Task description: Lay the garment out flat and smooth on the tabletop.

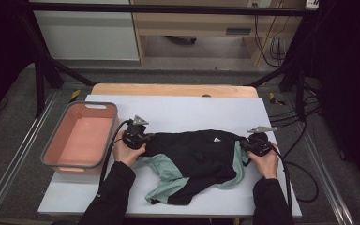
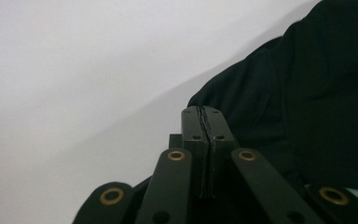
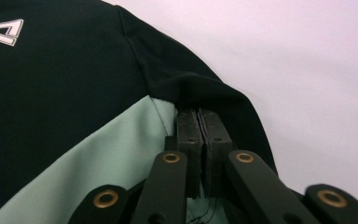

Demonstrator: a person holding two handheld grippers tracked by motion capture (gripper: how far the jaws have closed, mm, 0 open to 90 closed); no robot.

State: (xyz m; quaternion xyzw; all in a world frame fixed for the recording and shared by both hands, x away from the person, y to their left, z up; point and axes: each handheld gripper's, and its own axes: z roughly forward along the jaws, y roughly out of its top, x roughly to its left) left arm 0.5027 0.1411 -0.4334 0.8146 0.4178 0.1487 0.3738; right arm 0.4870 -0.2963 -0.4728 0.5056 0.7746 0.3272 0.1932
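Across the middle of the white worktop (image 1: 178,110) lies a black-and-mint shirt (image 1: 194,157); the left gripper (image 1: 146,139) and right gripper (image 1: 247,146), jaws pressed together, each pinch an opposite edge of it.

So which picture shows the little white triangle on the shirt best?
The right gripper view: the white triangle logo is large and sharp on the black shirt. In the high view it is a tiny white speck. The left gripper view shows plain black cloth.
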